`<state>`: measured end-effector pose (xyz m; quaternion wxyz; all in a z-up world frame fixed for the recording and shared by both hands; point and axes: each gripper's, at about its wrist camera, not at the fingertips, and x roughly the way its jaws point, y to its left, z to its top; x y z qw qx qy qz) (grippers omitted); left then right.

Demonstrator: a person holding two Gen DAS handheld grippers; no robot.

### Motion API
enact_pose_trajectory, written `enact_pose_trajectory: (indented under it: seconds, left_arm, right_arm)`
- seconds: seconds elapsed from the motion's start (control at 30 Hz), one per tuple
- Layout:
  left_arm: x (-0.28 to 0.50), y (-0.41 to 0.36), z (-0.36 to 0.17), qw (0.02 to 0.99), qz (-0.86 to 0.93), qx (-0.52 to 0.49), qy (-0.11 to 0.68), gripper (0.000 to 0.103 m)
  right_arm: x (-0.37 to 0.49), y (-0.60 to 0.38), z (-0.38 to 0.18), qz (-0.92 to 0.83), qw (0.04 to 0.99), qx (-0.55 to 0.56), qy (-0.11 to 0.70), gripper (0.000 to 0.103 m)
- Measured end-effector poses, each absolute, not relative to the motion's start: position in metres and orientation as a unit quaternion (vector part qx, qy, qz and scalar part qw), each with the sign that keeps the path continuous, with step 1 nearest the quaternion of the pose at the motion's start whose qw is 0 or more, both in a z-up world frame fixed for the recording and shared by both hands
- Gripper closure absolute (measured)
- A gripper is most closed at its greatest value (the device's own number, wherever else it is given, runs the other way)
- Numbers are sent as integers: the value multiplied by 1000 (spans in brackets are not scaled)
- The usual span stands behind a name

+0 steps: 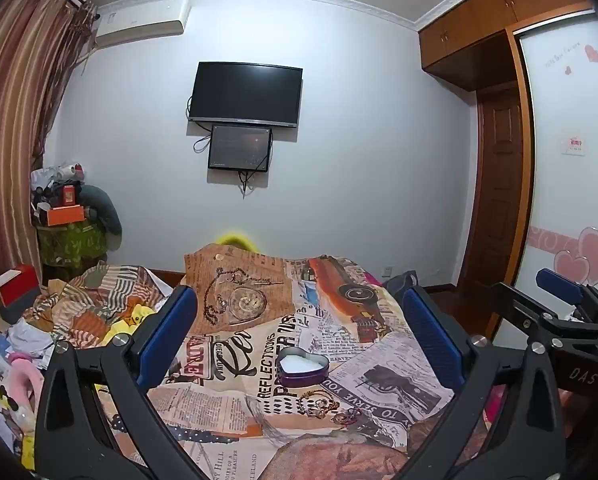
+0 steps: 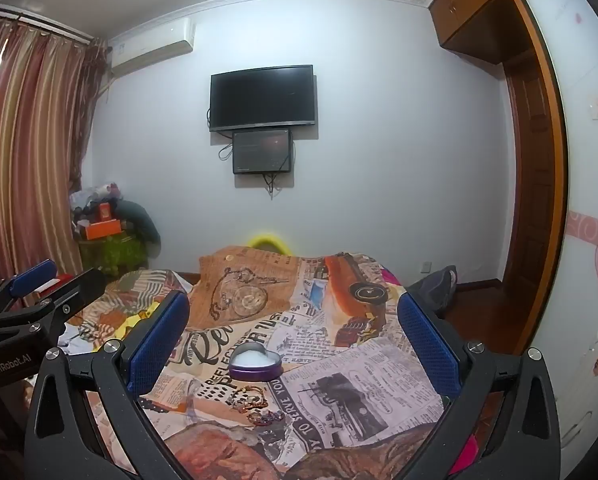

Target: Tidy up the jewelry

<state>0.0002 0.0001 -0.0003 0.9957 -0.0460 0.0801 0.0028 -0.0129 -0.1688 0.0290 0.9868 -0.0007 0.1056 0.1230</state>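
Observation:
A purple heart-shaped tin (image 1: 302,366) with a white lining stands open on a newspaper-print cloth (image 1: 363,364); it also shows in the right wrist view (image 2: 255,363). Just in front of it lies a small heap of gold chains and rings (image 1: 326,402), also in the right wrist view (image 2: 256,402). My left gripper (image 1: 299,330) is open and empty, held above and behind the jewelry. My right gripper (image 2: 293,330) is open and empty, likewise above the cloth. Each gripper shows at the edge of the other's view: the right one (image 1: 559,304), the left one (image 2: 35,284).
The cloth covers a raised surface in a bedroom. A clear plastic bag (image 1: 269,420) lies left of the jewelry. Crumpled bedding and clutter (image 1: 79,312) lie to the left. A TV (image 1: 245,94) hangs on the far wall; a wardrobe (image 1: 571,160) stands right.

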Motion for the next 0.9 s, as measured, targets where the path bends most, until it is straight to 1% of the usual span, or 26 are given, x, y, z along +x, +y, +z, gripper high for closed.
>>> enact_pose_trajectory:
  seconds: [0.47, 0.9]
  left_arm:
    - [6, 0, -8, 995, 4, -39, 88, 0]
    - [4, -2, -4, 995, 4, -31, 91, 0]
  right_arm:
    - [-13, -170, 29, 125, 986, 2, 110, 0]
    - [-8, -166, 24, 128, 984, 2, 121, 0]
